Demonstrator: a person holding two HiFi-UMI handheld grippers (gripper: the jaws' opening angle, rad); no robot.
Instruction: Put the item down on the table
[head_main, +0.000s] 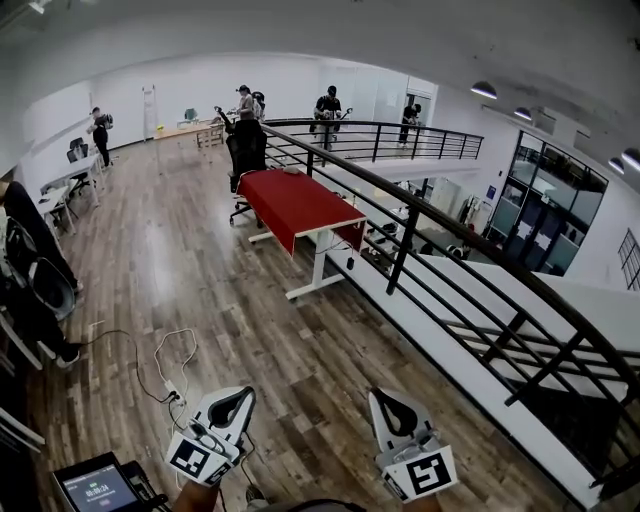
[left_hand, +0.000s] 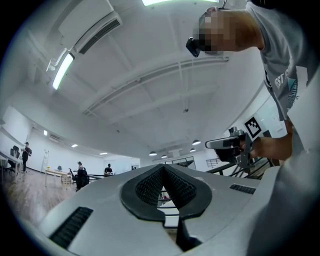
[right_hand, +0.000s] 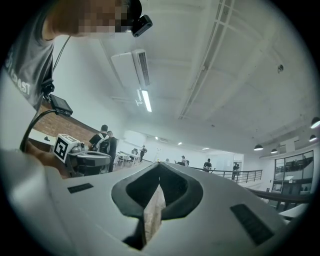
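Red table (head_main: 300, 200): it stands far ahead on the wooden floor, beside the railing (head_main: 440, 260).
Item (right_hand: 152, 212): a thin pale strip, perhaps paper or cloth; it sits between the jaws of the right gripper (right_hand: 159, 172), well apart from the table.
Right gripper: clamped on the item.
Left gripper (left_hand: 162, 172): jaws together, nothing between them.
Advice: I think it is best to come close first, lower the strip onto the red top, and only then release, because so light a piece may drift.
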